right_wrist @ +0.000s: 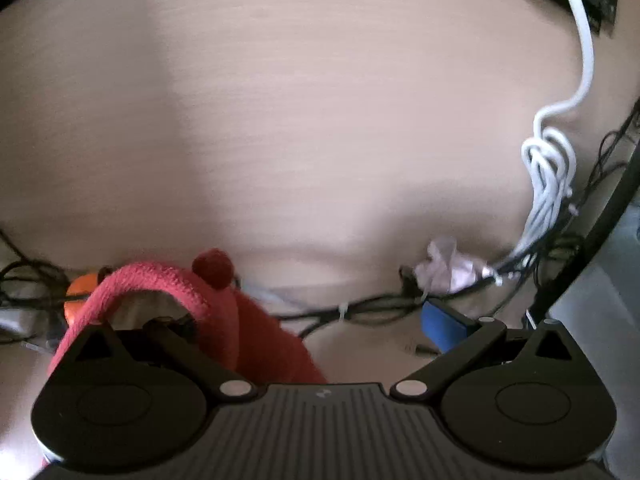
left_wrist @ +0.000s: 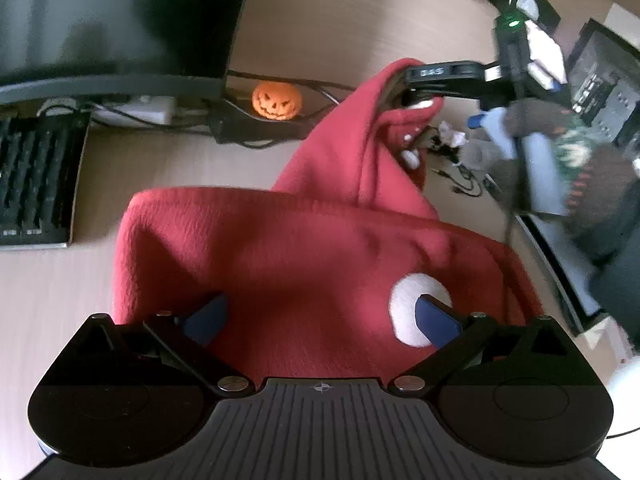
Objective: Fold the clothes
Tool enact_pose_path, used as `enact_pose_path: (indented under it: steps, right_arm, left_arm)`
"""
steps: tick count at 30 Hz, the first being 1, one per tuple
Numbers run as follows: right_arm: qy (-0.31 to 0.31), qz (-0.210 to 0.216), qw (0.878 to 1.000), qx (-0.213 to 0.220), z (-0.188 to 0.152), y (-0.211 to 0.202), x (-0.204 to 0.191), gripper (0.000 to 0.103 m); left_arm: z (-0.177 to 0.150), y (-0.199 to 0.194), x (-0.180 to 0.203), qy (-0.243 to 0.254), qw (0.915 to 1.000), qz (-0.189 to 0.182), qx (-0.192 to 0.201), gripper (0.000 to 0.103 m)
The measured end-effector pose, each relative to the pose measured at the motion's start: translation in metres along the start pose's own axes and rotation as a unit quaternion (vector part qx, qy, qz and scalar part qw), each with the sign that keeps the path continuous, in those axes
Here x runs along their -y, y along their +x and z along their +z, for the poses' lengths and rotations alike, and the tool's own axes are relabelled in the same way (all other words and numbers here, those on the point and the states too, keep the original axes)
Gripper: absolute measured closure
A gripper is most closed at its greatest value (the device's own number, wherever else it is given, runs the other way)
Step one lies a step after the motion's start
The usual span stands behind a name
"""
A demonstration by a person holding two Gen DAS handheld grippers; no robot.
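A red fleece garment (left_wrist: 304, 256) with a white round patch (left_wrist: 404, 300) lies bunched on the pale wooden table (left_wrist: 328, 20). My left gripper (left_wrist: 320, 316) is open, its blue pads (left_wrist: 206, 318) spread wide on either side of the cloth's near part. One end of the garment rises to the upper right, draped over my right gripper (left_wrist: 424, 88). In the right wrist view the right gripper (right_wrist: 320, 324) is open. A red cloth edge (right_wrist: 168, 280) with a small pompom (right_wrist: 212, 266) loops over and hides its left finger. Its right blue pad (right_wrist: 440, 328) is bare.
A dark monitor (left_wrist: 120, 20) and black keyboard (left_wrist: 36, 180) stand at the left, with an orange pumpkin (left_wrist: 277, 101) and cables behind the garment. A patterned sleeve (left_wrist: 568, 148) holds the right gripper. Coiled white cable (right_wrist: 548, 176), crumpled paper (right_wrist: 448, 264) and black wires lie at the right.
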State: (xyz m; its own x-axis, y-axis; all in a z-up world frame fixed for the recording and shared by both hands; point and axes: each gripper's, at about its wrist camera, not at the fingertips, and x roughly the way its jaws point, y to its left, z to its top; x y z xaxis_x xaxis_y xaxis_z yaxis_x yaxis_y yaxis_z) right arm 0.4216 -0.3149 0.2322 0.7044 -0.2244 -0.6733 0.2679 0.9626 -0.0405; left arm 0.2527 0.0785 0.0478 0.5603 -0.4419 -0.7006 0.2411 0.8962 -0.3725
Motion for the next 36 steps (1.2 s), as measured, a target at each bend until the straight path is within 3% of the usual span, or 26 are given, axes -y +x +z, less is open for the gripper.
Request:
enact_pose_path:
  steps: [4, 10, 15, 18, 21, 24, 28, 31, 34, 35, 36]
  right_arm:
    - [0.008, 0.017, 0.999, 0.039, 0.008, -0.015, 0.003, 0.0]
    - [0.027, 0.057, 0.993, 0.098, 0.015, -0.049, 0.011, 0.0]
    - [0.027, 0.136, 0.98, 0.14, 0.012, -0.097, 0.022, 0.003]
    - [0.013, 0.168, 0.975, 0.147, 0.005, -0.119, 0.026, 0.003]
    - [0.0, 0.186, 0.972, 0.147, -0.001, -0.131, 0.029, 0.003]
    - [0.004, 0.202, 0.969, 0.142, 0.003, -0.142, 0.036, 0.003]
    - [0.021, 0.237, 0.959, 0.155, 0.021, -0.151, 0.055, 0.002]
    - [0.016, 0.204, 0.966, 0.155, 0.029, -0.144, 0.065, 0.0]
    - [0.023, 0.172, 0.974, 0.144, 0.024, -0.126, 0.08, 0.0]
    - [0.031, 0.163, 0.976, 0.138, 0.019, -0.118, 0.085, 0.0]
    - [0.039, 0.155, 0.978, 0.131, 0.013, -0.109, 0.09, 0.0]
  left_arm:
    - [-0.005, 0.002, 0.001, -0.027, 0.9978, -0.056, -0.025, 0.001]
    - [0.002, 0.025, 0.009, -0.011, 0.9988, -0.037, -0.028, 0.001]
    - [0.015, 0.04, 0.02, 0.022, 0.9994, -0.013, -0.021, 0.001]
    - [0.026, 0.028, 0.044, 0.079, 0.9963, 0.021, 0.027, 0.001]
    - [0.039, 0.013, 0.075, 0.166, 0.9781, 0.061, 0.109, 0.001]
    - [0.054, 0.018, 0.108, 0.265, 0.9444, 0.101, 0.166, 0.001]
    - [0.066, 0.04, 0.144, 0.372, 0.9, 0.11, 0.199, 0.001]
    - [0.081, 0.071, 0.154, 0.392, 0.8868, 0.148, 0.195, 0.001]
    - [0.106, 0.095, 0.151, 0.341, 0.9144, 0.15, 0.157, 0.001]
    - [0.112, 0.1, 0.151, 0.327, 0.9206, 0.151, 0.151, 0.001]
    - [0.116, 0.107, 0.152, 0.325, 0.9211, 0.154, 0.15, 0.001]
